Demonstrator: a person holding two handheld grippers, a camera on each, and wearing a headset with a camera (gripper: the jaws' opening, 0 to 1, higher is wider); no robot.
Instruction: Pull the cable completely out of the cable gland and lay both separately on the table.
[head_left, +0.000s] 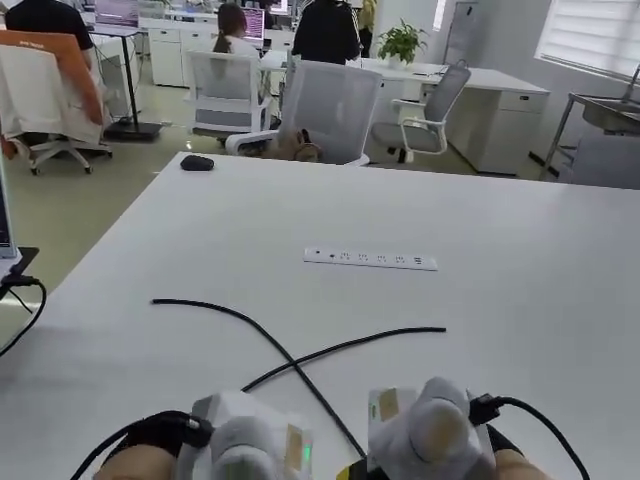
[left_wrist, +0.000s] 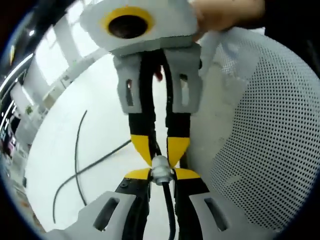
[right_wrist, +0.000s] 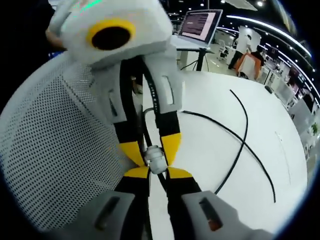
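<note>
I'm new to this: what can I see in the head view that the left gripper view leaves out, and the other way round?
The head view adds the power strip, a mouse and a potted plant. The left gripper view adds the close-up: the cable gland on its cable, between the jaws of the left gripper and the right gripper. Both share the white table and two loose black cables crossing on it.
</note>
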